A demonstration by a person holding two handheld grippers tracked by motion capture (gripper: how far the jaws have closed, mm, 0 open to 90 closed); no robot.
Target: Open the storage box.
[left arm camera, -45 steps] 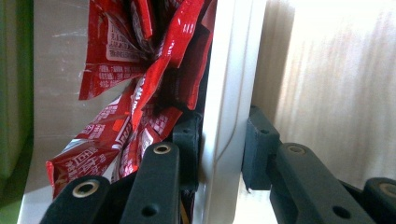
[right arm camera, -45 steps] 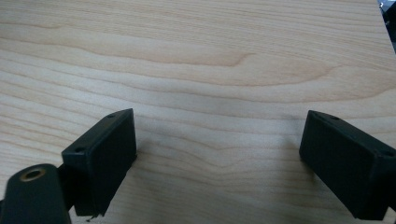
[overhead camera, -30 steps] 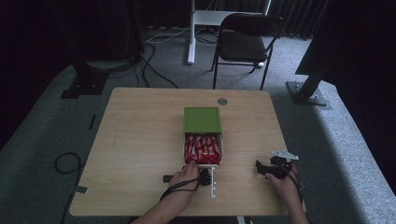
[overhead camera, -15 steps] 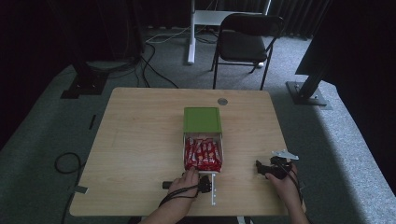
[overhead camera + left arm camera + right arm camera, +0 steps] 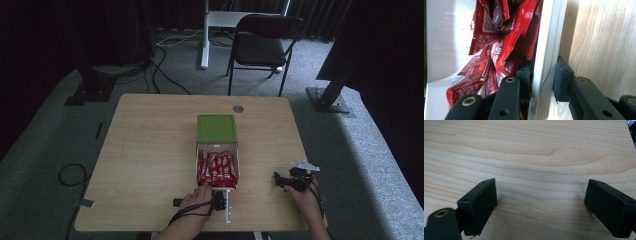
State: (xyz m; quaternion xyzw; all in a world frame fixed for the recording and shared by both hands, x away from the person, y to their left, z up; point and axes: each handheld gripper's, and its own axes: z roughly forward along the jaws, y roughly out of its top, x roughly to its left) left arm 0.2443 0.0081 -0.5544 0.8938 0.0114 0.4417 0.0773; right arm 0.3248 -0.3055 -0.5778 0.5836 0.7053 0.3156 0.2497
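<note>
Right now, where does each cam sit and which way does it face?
High view: above the person's side, looking forward and down on the table; both forearms, left hand-held gripper and right hand-held gripper show.
Left gripper view: rides the left hand-held gripper, jaws clamped on the white drawer wall beside red packets.
Right gripper view: looks down at bare tabletop between open jaws.
Shared: high and left views both show drawer and packets.

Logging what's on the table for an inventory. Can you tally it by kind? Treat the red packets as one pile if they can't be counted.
Box: 1
Red packet pile, too bunched to count: 1
Grippers, left and right: 2
Grommet: 1
Total: 5
</note>
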